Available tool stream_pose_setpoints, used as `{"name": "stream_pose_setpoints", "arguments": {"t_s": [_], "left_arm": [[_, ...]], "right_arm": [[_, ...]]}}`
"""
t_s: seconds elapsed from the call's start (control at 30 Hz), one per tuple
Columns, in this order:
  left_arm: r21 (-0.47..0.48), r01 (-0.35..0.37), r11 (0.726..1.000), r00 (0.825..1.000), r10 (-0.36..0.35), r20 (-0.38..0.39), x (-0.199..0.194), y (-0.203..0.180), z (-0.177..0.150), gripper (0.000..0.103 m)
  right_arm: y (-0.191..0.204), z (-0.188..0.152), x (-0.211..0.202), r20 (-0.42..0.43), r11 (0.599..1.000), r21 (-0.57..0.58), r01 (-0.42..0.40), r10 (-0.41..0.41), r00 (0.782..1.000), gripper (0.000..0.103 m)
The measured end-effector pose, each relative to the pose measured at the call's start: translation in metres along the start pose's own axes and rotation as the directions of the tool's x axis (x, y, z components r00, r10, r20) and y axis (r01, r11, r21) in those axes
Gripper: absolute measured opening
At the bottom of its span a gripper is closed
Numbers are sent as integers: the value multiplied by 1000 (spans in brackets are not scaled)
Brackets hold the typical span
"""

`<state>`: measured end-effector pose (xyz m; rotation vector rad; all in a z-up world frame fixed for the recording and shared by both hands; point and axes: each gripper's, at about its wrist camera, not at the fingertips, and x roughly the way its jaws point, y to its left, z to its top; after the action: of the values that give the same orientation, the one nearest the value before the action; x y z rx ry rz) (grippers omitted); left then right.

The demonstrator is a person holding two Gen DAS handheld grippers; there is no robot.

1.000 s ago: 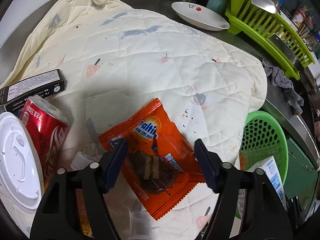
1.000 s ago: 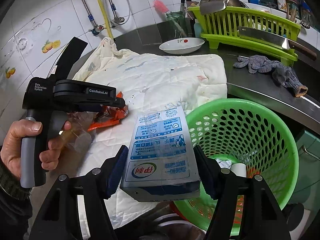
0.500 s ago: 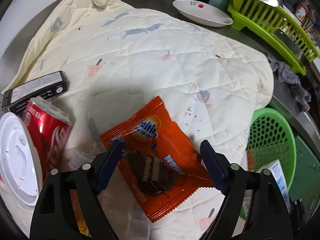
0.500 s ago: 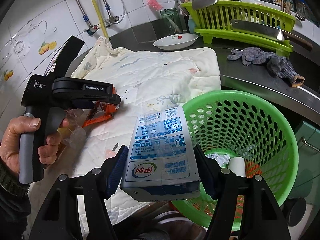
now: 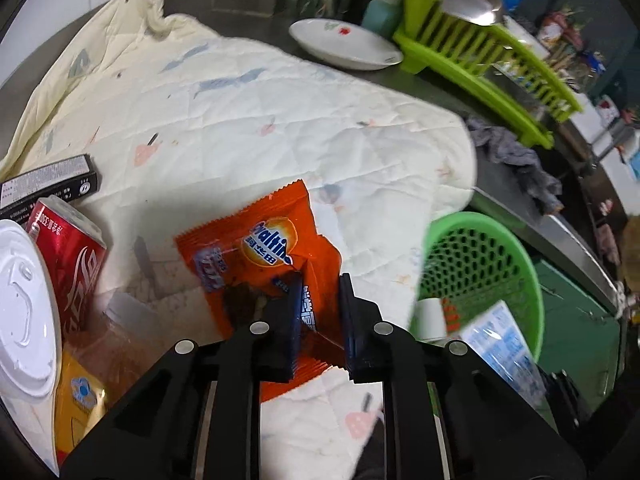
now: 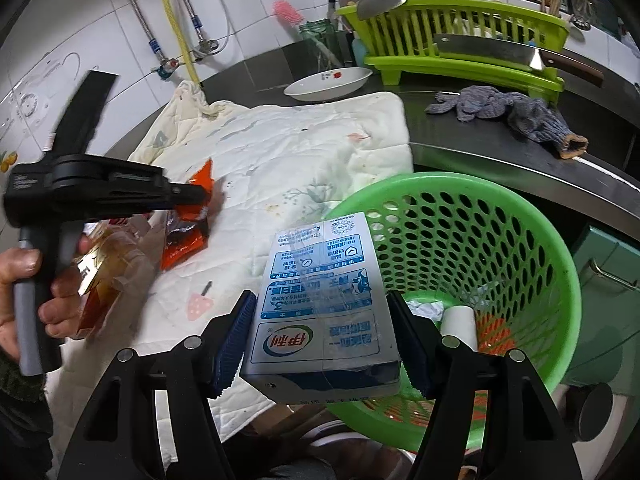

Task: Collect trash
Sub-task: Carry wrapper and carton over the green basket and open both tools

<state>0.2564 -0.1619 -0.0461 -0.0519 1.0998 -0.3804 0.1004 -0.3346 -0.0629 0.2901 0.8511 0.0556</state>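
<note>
I have the left gripper [image 5: 320, 300] pinched on the lower corner of the orange wrapper [image 5: 260, 248], which lifts off the quilt [image 5: 280, 120]; the right gripper [image 6: 320, 336] is clamped across the milk carton [image 6: 320, 300], held over the near rim of the green basket [image 6: 520, 240]. To release well, I would carry the carton fully inside the rim before parting the fingers; then bring the wrapper across without brushing the red can [image 5: 72, 256], since a thin foil corner may slip.

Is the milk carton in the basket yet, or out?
Out. The right gripper is shut on the milk carton, holding it beside the green basket, near its rim.
</note>
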Motion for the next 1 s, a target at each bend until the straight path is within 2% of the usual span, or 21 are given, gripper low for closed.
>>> {"name": "stream_pose_setpoints", "arguments": {"t_s": [0.23, 0.47, 0.57, 0.67, 0.73, 1.0], "left_arm": [[67, 103, 992, 993, -106, 45, -28, -31, -6, 16], [149, 191, 970, 979, -200, 50, -45, -71, -12, 16], [174, 205, 963, 975, -216, 46, -47, -84, -15, 16], [191, 217, 957, 973, -227, 34, -43, -96, -16, 16], [198, 225, 954, 972, -235, 25, -41, -102, -17, 16], [216, 267, 939, 963, -267, -29, -17, -124, -25, 16]], "right_arm": [[-25, -2, -5, 4, 997, 28, 73, -73, 997, 64], [-56, -6, -1, -14, 987, 82, 139, -138, 990, 64], [-67, -6, 2, -19, 983, 99, 154, -153, 988, 66], [-74, -6, 0, -4, 980, 115, 162, -163, 987, 74], [-78, -5, -3, 3, 979, 125, 159, -161, 987, 76], [-86, -9, -24, 35, 972, 117, 201, -207, 978, 76]]}}
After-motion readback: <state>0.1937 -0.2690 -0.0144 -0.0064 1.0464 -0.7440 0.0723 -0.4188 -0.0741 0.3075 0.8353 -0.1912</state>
